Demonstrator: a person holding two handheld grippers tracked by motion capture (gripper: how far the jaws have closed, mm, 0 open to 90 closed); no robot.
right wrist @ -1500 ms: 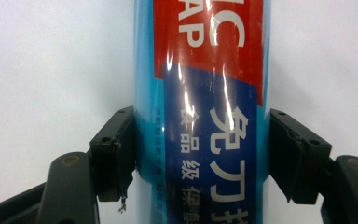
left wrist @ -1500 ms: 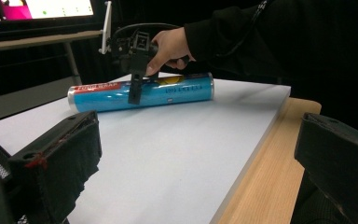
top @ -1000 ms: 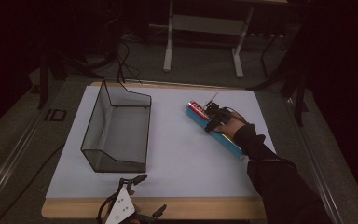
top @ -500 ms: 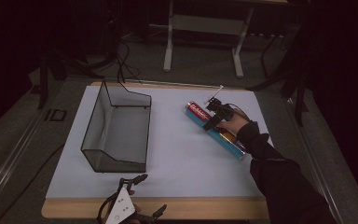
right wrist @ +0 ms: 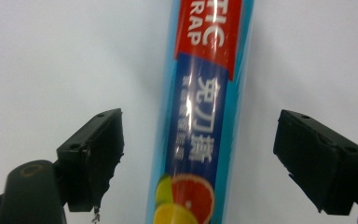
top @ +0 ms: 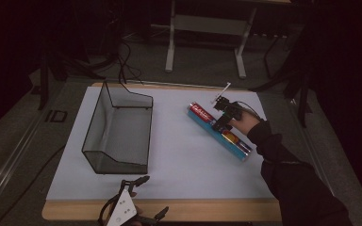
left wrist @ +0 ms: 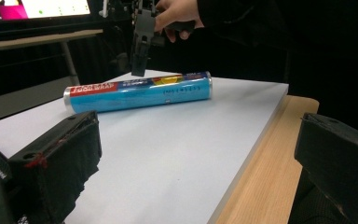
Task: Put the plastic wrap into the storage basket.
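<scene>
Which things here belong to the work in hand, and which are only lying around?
Part of the work:
- blue roll of wrap, lying on the white mat
- right gripper, above the roll, jaws apart and off it; they have just been opening and then closing a little

Lying about:
- wire basket, standing apart at the left
- left gripper, open, at the near edge

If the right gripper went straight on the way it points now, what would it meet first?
Most likely the blue plastic-wrap roll, lying on the table between the open right gripper jaws, untouched by either; how far off is unclear.
</scene>
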